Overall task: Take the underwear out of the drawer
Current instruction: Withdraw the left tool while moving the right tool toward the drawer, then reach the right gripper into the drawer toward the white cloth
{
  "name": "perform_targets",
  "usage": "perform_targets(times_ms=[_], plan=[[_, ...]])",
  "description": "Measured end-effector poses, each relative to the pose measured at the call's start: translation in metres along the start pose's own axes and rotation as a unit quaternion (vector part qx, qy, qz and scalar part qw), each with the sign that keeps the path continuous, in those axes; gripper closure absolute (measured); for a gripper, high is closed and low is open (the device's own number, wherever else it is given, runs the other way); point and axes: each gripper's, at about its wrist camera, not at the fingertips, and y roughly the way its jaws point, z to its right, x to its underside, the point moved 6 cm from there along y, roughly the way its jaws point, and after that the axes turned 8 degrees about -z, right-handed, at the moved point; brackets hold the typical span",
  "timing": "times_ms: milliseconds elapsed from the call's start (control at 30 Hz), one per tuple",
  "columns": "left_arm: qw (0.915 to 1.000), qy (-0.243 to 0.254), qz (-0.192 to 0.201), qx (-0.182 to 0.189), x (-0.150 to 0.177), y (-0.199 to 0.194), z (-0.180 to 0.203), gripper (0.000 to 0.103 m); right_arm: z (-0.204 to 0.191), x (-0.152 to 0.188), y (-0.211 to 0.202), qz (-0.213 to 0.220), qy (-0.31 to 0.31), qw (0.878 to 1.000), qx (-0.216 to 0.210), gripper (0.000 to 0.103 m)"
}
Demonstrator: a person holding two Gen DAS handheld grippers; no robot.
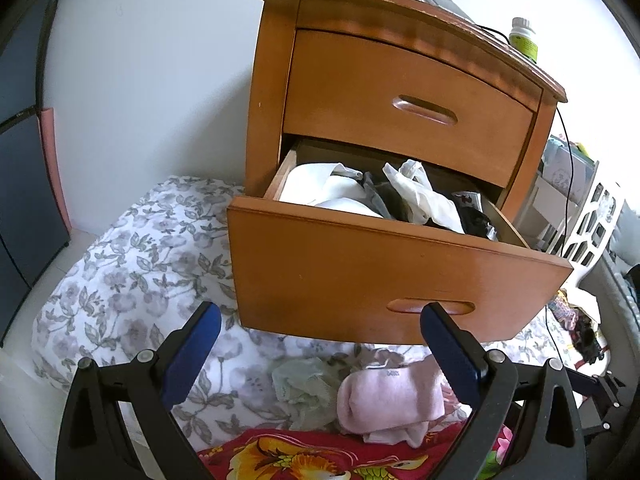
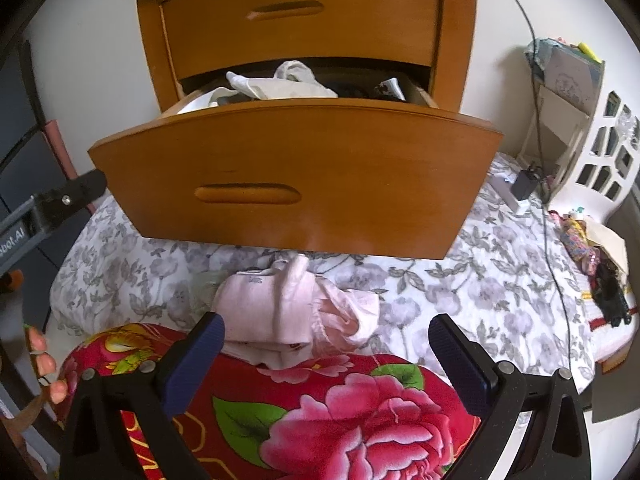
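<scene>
The lower drawer (image 1: 360, 272) (image 2: 288, 176) of a wooden nightstand (image 1: 400, 92) is pulled out. White and black underwear (image 1: 420, 196) (image 2: 280, 84) lies heaped inside it. On the bed below the drawer front lie pale pink garments (image 1: 388, 400) (image 2: 296, 308) and a light green lacy piece (image 1: 308, 388). My left gripper (image 1: 320, 336) is open in front of the drawer, holding nothing. My right gripper (image 2: 326, 344) is open too, low over the pink garments.
A grey floral bedsheet (image 1: 132, 280) (image 2: 480, 280) and a red flowered blanket (image 2: 320, 420) cover the bed. A white lattice basket (image 2: 608, 148) and a black charger (image 2: 524, 184) with its cable sit at the right. A bottle (image 1: 524, 38) stands on the nightstand.
</scene>
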Motion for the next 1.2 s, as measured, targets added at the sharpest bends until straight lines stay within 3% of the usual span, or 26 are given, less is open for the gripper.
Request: perform_targets(times_ms=[367,667,900,1200], plan=[[0.9988,0.038,-0.015,-0.026,-0.031,-0.032,0.009,0.003,0.001,-0.042,-0.027,0.029,-0.025,0.999,-0.003,0.000],[0.9989,0.040,-0.012,-0.019,-0.074,-0.055,0.016,0.003,0.000,-0.099,-0.062,0.062,-0.066,0.996,-0.015,0.000],[0.9983,0.053,0.002,-0.023,-0.110,-0.052,0.034,0.003,0.002,-0.144,-0.077,0.080,-0.075,0.994,-0.030,0.000],[0.9989,0.042,-0.001,-0.022,-0.107,-0.027,0.031,0.003,0.013,-0.193,-0.092,0.086,-0.083,0.993,-0.018,0.000]])
